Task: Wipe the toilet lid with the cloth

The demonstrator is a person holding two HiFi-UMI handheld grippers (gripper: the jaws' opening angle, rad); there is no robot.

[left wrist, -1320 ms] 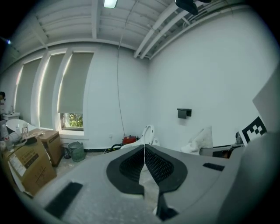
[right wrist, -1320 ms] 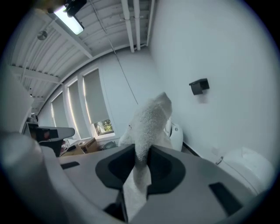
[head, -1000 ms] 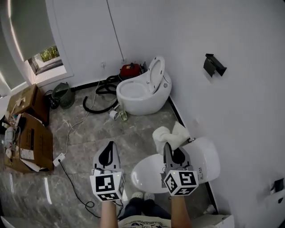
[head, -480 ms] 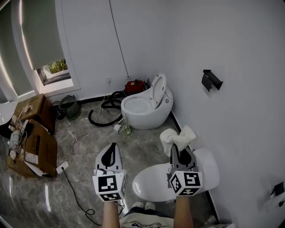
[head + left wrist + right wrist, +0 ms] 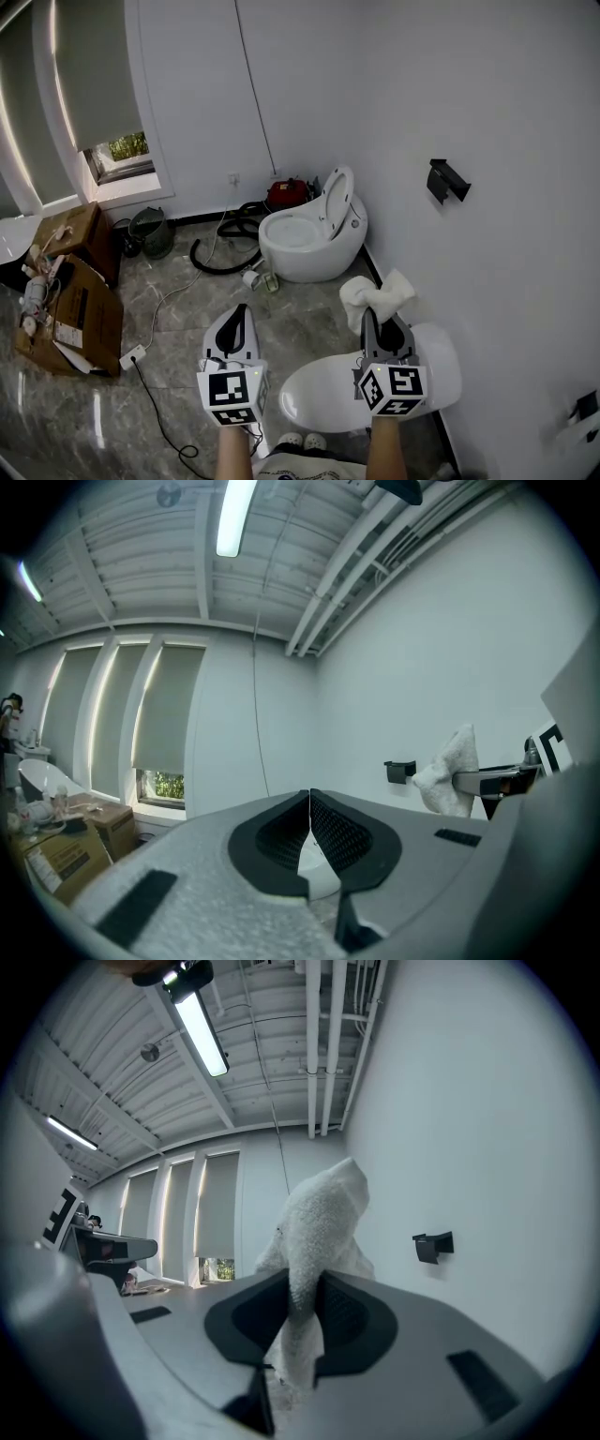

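Looks barely begun: closed lid [image 5: 314,394] low in the head view, bare, and as far as can be judged not yet touched by the cloth [image 5: 373,292]. All wiping left to do. Right gripper [image 5: 380,319] clamped on the cloth, held over the lid's far edge. Left gripper [image 5: 234,314] closed on nothing, off the lid's left side. Versus a second ago: more wall and window showing, far toilet [image 5: 309,234] lower in view, grippers and cloth posed much the same.
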